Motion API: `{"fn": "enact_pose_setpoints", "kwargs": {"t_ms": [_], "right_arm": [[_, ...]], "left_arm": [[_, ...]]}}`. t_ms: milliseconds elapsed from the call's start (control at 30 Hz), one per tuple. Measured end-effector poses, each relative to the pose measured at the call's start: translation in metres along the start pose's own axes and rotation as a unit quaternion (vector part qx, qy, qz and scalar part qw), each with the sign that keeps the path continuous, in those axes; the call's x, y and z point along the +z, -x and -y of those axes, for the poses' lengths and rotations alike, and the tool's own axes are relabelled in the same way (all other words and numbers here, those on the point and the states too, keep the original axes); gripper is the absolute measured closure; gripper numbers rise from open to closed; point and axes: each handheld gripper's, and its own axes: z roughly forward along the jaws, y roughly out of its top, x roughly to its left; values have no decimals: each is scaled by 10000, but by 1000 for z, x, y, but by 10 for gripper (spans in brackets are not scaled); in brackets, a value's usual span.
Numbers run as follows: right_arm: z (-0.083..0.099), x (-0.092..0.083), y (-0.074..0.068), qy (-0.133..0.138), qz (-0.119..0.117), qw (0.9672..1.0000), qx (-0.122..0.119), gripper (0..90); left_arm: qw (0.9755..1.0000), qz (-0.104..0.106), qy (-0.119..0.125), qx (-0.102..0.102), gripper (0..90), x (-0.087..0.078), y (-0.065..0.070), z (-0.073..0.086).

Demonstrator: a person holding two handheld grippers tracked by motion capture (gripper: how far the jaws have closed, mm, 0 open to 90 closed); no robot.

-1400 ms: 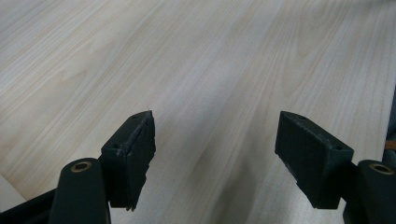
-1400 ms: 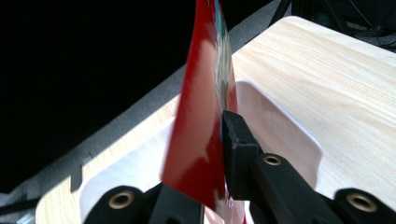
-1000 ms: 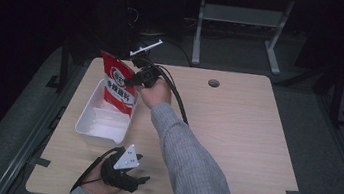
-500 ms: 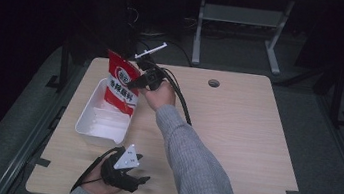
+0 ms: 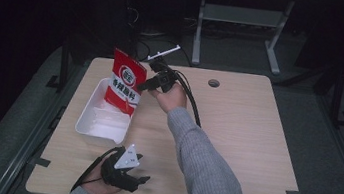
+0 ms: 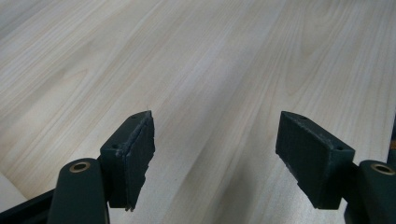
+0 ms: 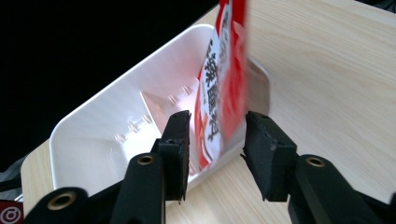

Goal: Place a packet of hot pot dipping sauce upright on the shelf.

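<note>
**Pouch let go, standing in tray**

Pouch (image 5: 124, 88): red and white, upright on its lower edge in the far end of the white tray (image 5: 87, 117), leaning toward the tray's table-side wall. In the right gripper view, seen between and just beyond the two fingers (image 7: 177, 140), a touch blurred. Right gripper (image 5: 142, 87) just beside the pouch's edge, jaws partly apart and lately widening; pads clear of the pouch as far as can be told, with gaps visible on both sides. Nothing clamped.

Left gripper (image 5: 141, 179) low at the near table edge, well apart from the tray, fingers (image 6: 133, 156) wide open over bare table (image 5: 235, 135) with nothing between them.

Risks, by judgement:
- Pouch likely to tip or slump, being tall, thin and propped only by the tray wall; a fall outward over the rim onto the table looks possible.
- A fingertip could catch the pouch's edge on withdrawal, given how close the pads sit, and drag it over.
- Light tray may slide if nudged, with no second gripper steadying it.
</note>
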Motion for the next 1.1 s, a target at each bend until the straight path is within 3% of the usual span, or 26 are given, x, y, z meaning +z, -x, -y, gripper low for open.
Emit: {"fn": "enact_pose_setpoints", "kwargs": {"t_ms": [700,1100], "right_arm": [[36,-37,25,71,-120,9998,161,548],[57,-68,34,108,-140,9997,167,519]], "left_arm": [[10000,-24,-51,-4,273,3,-1,-1],[9999,-11,-99,-11,270,6,-2,-1]]}}
